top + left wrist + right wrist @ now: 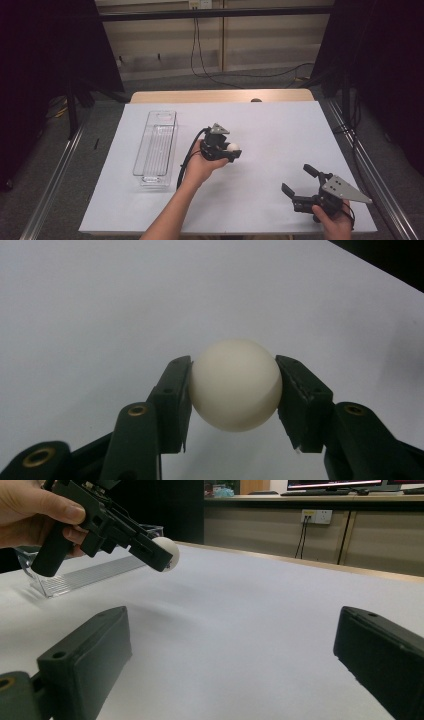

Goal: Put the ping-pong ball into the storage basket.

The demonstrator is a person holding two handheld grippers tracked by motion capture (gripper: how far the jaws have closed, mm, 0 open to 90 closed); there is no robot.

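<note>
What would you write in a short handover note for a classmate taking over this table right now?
Left gripper: shut on the white ball, held off the table.
Right gripper: open, nothing between its jaws, near the table's front right.
Clear tray: on the table, left of the ball; nothing seen inside.
Done: ball picked up.
Left: probably set the ball in the tray.

High view looks down over the table (280,125); both gripper views sit low, sharing the ball (235,385)
</note>
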